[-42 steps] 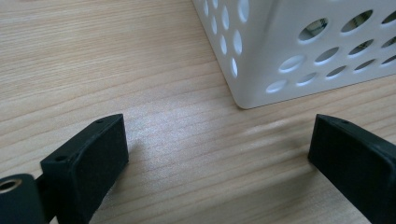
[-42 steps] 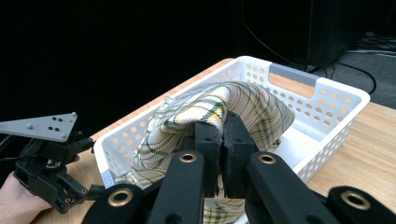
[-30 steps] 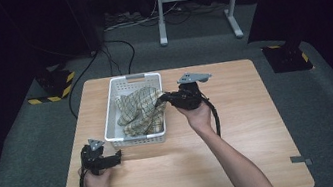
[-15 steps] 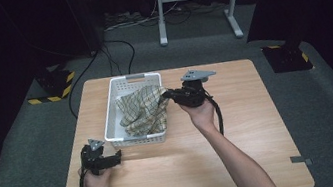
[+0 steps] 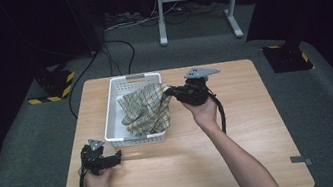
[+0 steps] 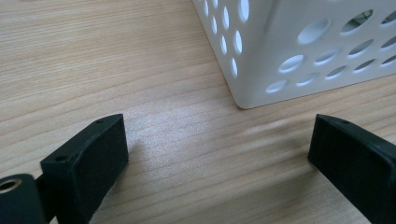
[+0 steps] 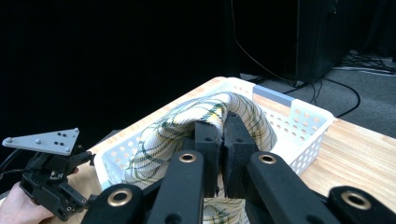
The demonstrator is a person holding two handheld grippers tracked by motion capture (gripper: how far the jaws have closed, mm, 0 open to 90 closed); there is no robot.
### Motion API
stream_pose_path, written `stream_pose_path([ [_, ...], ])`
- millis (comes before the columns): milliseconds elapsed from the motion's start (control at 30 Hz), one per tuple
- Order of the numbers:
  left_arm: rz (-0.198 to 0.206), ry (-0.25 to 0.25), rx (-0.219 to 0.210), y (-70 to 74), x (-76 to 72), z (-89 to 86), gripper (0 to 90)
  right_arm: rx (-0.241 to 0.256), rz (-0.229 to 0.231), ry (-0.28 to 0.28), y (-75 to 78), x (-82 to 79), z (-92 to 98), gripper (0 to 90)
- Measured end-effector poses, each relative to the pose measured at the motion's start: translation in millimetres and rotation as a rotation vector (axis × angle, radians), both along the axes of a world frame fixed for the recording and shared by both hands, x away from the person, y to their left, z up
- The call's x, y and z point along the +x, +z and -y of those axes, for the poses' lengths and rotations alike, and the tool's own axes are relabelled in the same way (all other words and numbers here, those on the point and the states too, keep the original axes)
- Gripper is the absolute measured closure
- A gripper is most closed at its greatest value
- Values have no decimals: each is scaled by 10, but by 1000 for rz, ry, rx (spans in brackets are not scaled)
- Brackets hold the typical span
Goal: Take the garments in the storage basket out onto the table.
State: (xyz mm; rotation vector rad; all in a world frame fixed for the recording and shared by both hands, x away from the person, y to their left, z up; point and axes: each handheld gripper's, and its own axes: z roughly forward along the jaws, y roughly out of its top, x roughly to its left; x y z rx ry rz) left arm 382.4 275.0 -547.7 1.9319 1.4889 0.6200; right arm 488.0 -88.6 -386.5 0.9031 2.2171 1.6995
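Wooden table (image 5: 241, 132), white basket (image 5: 114, 123) – my right gripper (image 5: 173, 91) pinches the checked cloth (image 5: 149, 109) by one edge. It looks soft and light (likely to drape), so I'd grip a fold; the left gripper (image 5: 116, 156) rests with jaws spread.

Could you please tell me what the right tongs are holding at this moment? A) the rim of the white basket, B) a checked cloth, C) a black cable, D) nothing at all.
B: in the right gripper view the right tongs are clamped shut on a fold of the checked cloth, which hangs over the near right edge of the white basket in the high view.
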Motion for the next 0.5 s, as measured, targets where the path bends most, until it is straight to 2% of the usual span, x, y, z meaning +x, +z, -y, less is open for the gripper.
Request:
stream_pose_path([
  [500, 0, -1, 1, 0, 0, -1, 49, 19, 15, -13, 51, -10, 70, 875],
])
